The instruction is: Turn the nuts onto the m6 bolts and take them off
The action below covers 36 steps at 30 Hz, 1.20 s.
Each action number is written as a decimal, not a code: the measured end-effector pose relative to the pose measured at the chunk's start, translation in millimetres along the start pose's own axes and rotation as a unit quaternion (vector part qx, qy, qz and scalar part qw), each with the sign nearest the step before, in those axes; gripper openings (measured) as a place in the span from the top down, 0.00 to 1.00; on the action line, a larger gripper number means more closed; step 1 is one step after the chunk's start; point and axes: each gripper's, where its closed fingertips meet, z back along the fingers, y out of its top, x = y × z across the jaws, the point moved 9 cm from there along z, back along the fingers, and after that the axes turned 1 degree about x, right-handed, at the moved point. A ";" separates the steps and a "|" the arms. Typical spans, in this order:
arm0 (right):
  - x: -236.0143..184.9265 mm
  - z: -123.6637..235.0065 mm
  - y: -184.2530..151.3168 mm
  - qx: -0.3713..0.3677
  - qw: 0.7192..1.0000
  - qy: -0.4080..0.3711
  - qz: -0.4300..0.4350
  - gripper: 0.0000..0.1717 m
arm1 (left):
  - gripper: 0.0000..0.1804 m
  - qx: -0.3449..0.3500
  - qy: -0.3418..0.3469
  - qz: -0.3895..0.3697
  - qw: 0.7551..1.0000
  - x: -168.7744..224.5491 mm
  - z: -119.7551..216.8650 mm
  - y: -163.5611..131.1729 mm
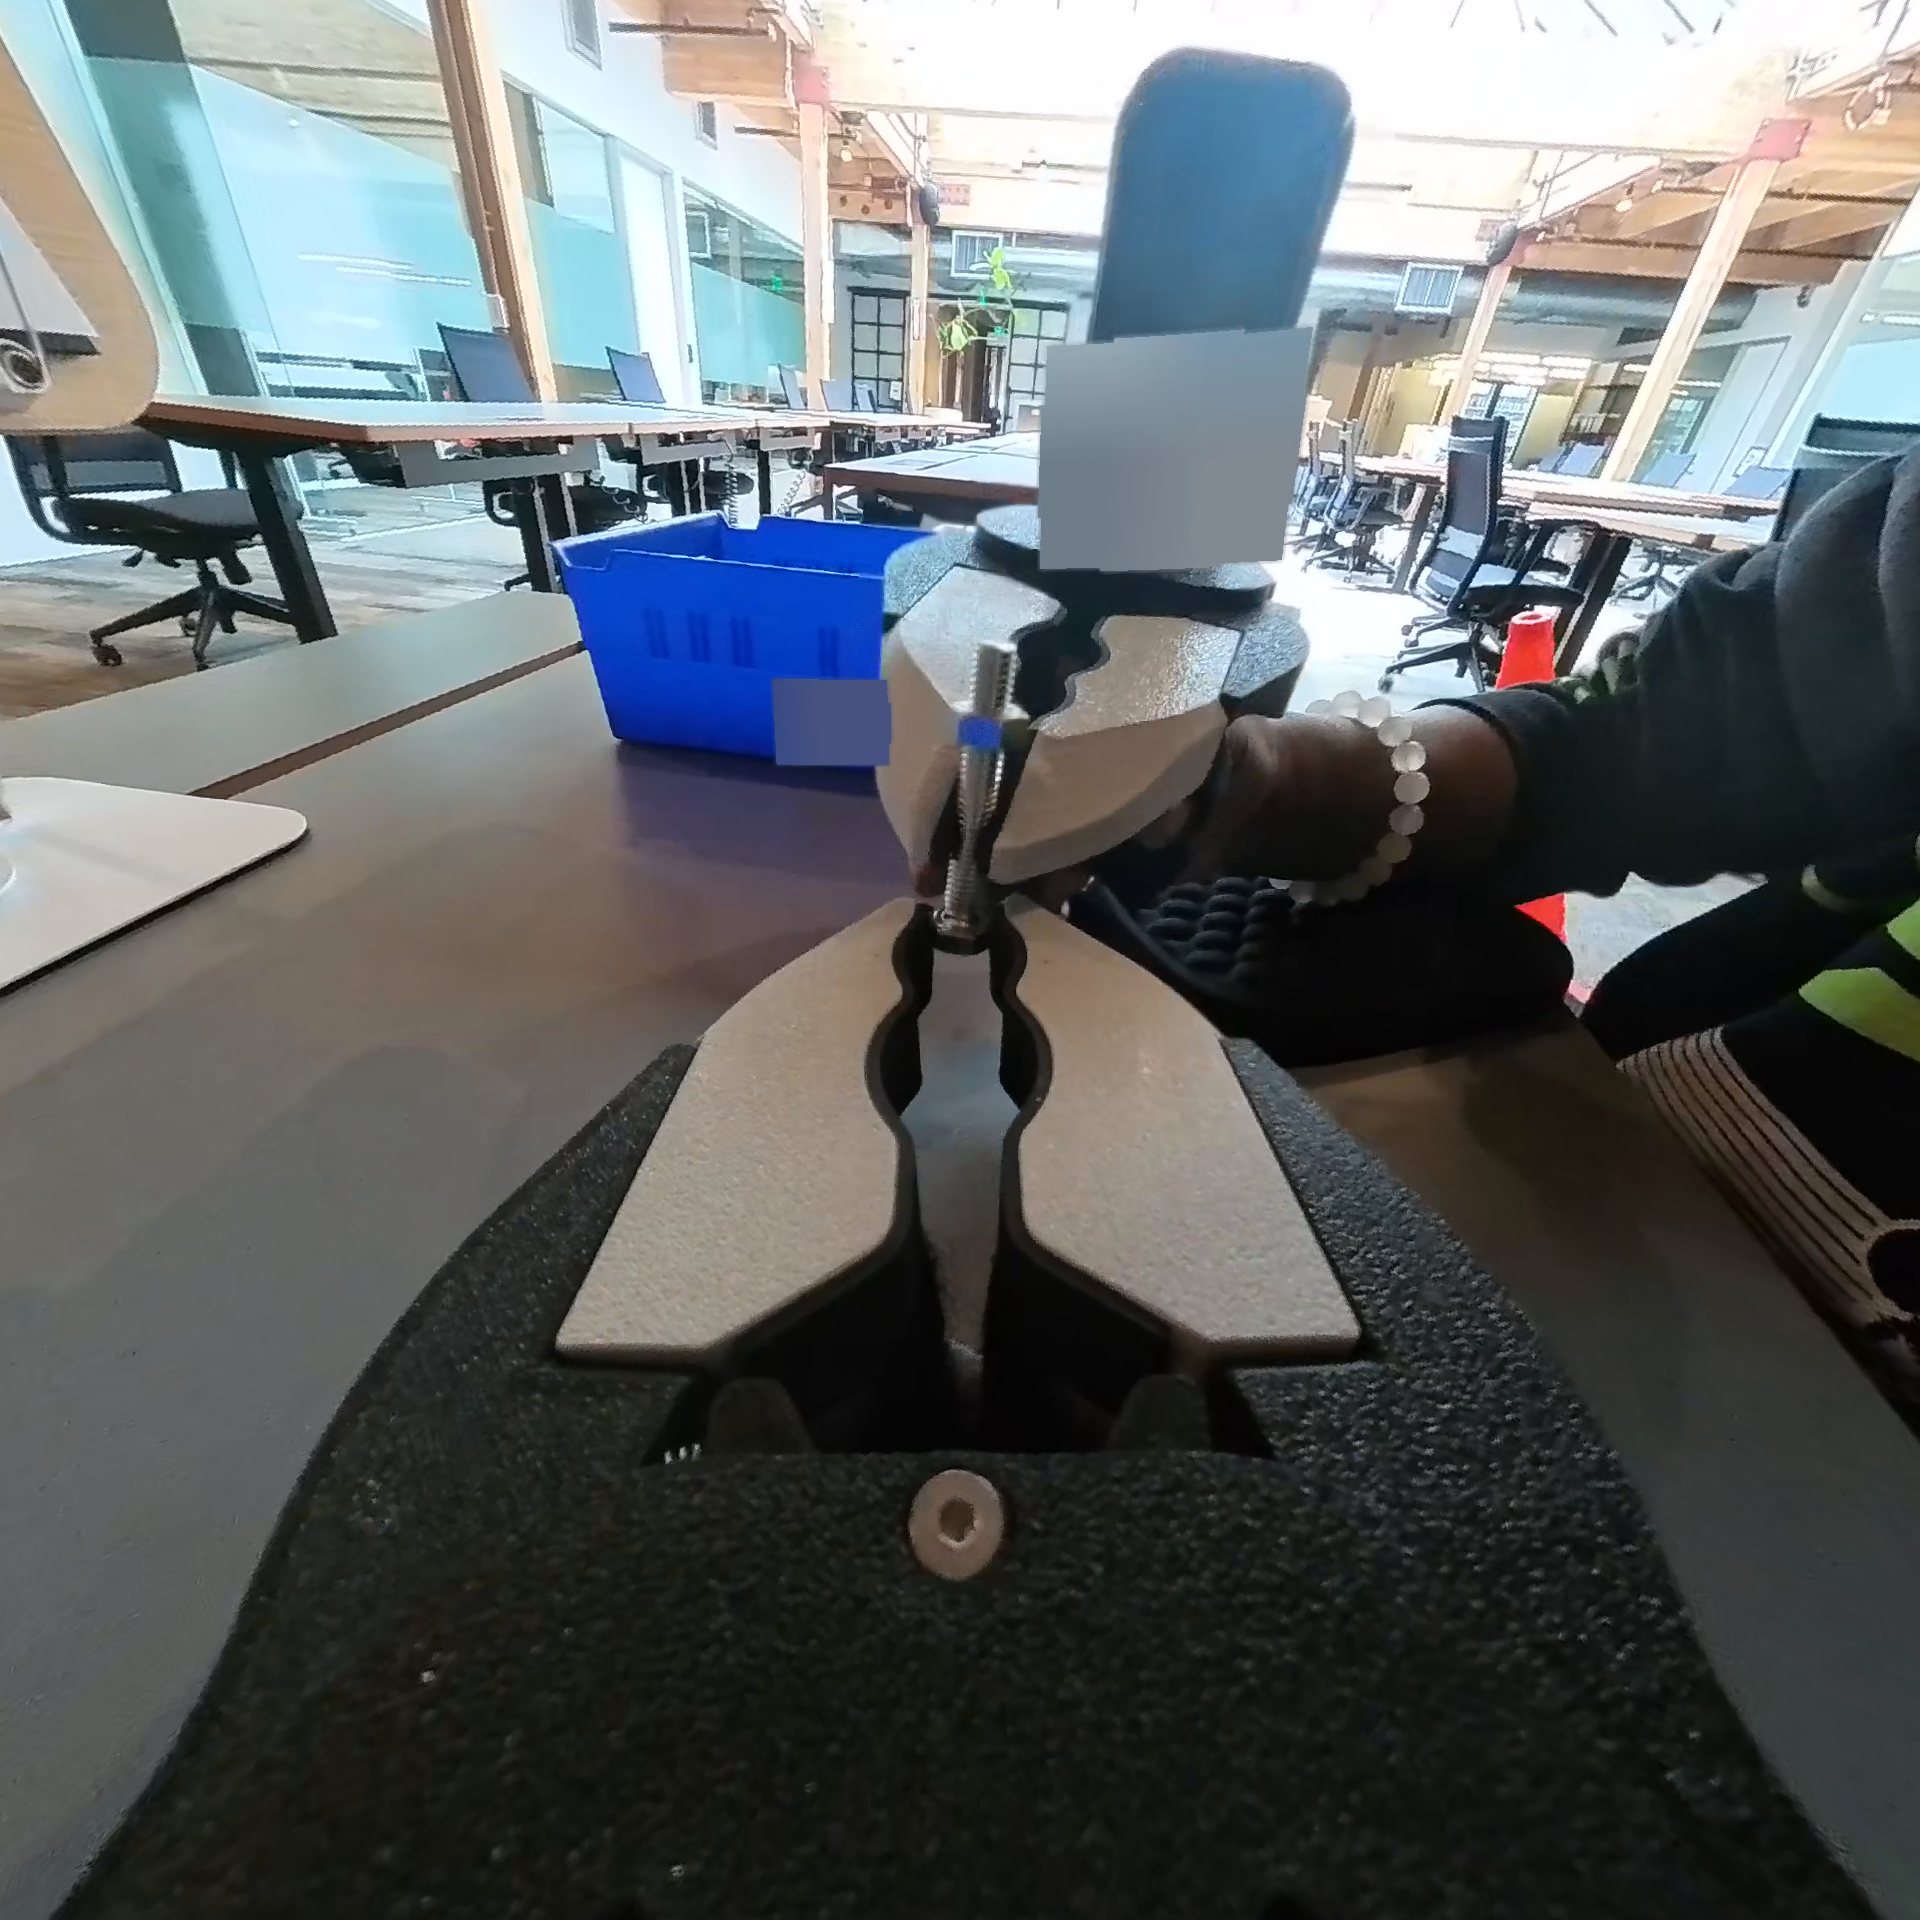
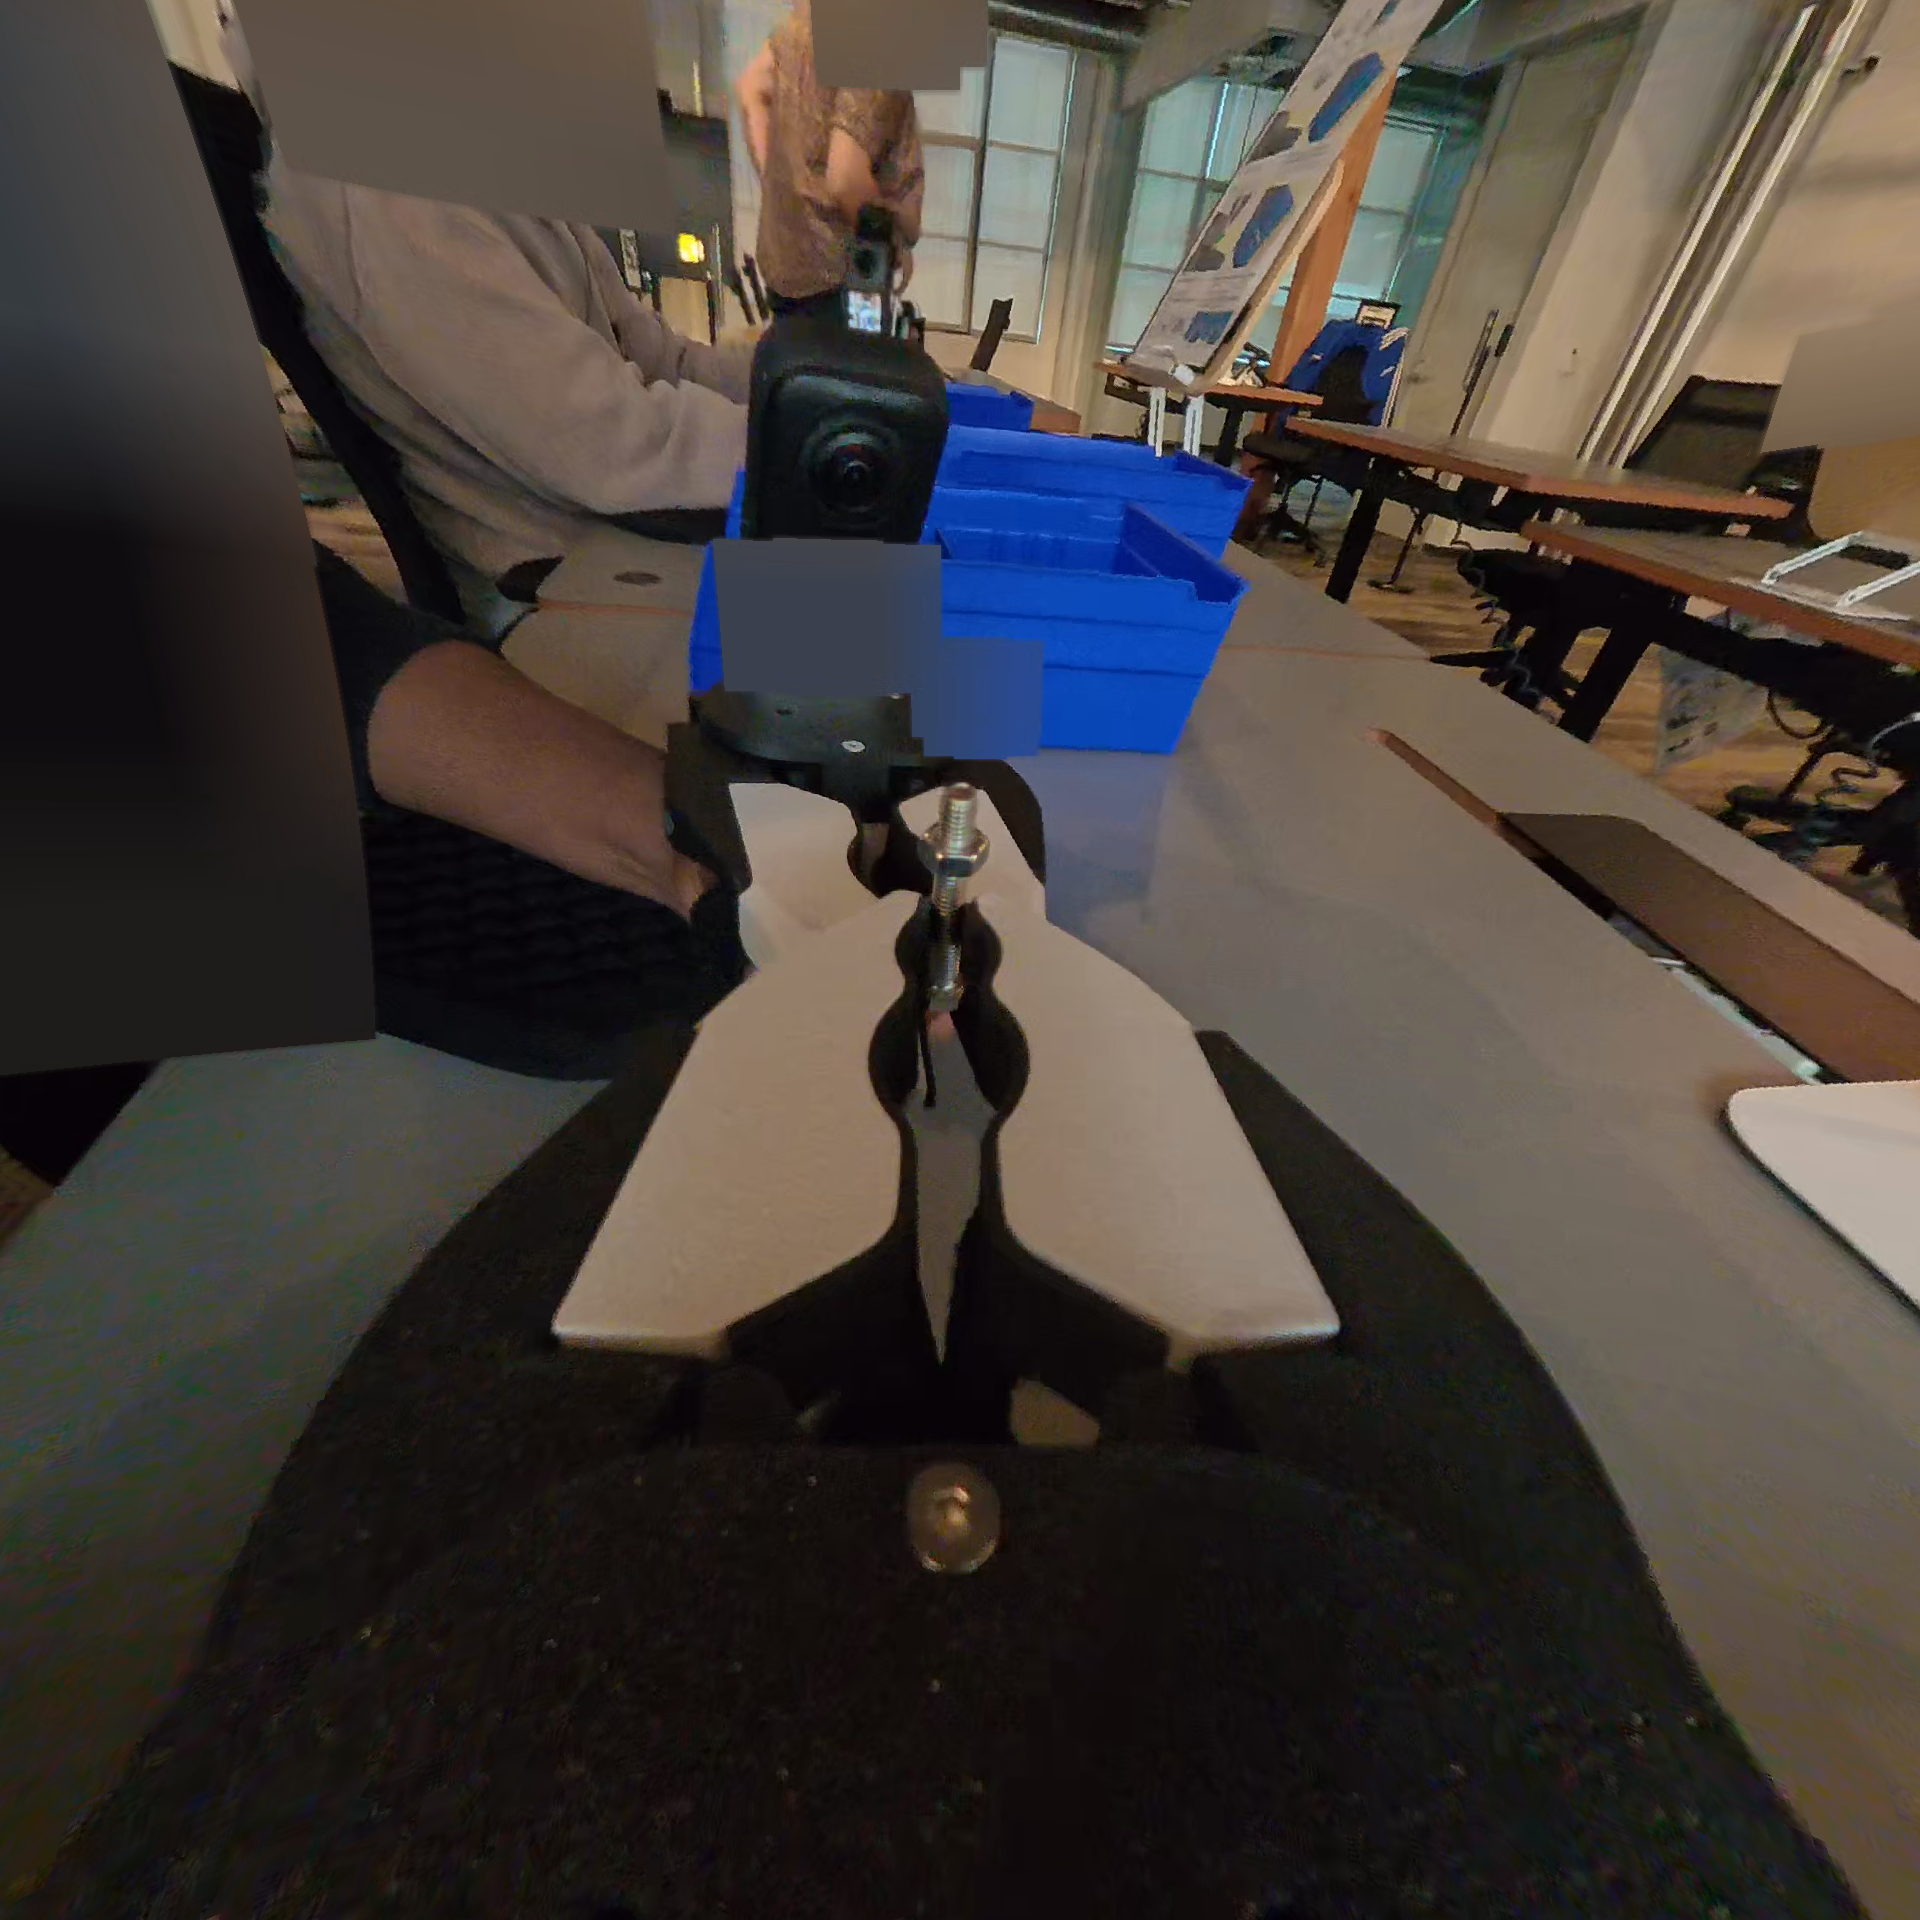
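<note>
A silver threaded bolt (image 1: 977, 810) stands nearly upright over the dark table (image 1: 416, 987), with a blue band partway up it. My left gripper (image 1: 961, 935) is shut on a hex nut (image 1: 961, 920) at the bolt's lower end. My right gripper (image 2: 948, 925) is shut on the bolt's shank (image 2: 943, 956). In the right wrist view the nut (image 2: 954, 850) sits on the thread just beyond my fingertips, with the thread's tip poking past it. The left gripper's pale fingers (image 2: 790, 862) show behind the nut. The right gripper also shows head-on in the left wrist view (image 1: 971, 878).
A blue bin (image 1: 717, 634) stands on the table behind the grippers; stacked blue bins (image 2: 1101, 623) show in the right wrist view. A white flat base (image 1: 125, 862) lies at the left. A person's hand with a bead bracelet (image 1: 1340, 800) holds the right gripper. Another person (image 2: 499, 364) sits beyond. My two grippers' fingertips are within a few centimetres of each other.
</note>
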 end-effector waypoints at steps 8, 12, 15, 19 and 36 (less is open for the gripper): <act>19.7 36.6 26.4 0.007 0.997 -0.071 -0.004 0.97 | 0.63 0.019 0.026 0.017 0.999 -4.8 -0.3 1.4; 47.7 87.1 39.3 -0.051 0.983 -0.172 -0.040 0.97 | 0.54 0.018 0.048 0.018 0.998 -6.7 -0.8 1.5; 72.4 137.3 48.9 -0.098 0.961 -0.245 -0.083 0.97 | 0.51 0.015 0.051 0.017 0.998 -6.8 -1.1 1.4; 110.1 207.7 55.6 -0.180 0.913 -0.337 -0.144 0.97 | 0.49 0.009 0.051 0.016 0.999 -6.9 -1.9 1.1; 195.1 279.0 -55.4 -0.460 0.716 -0.315 -0.421 0.97 | 0.32 -0.013 0.056 0.018 0.998 -7.7 -5.6 0.0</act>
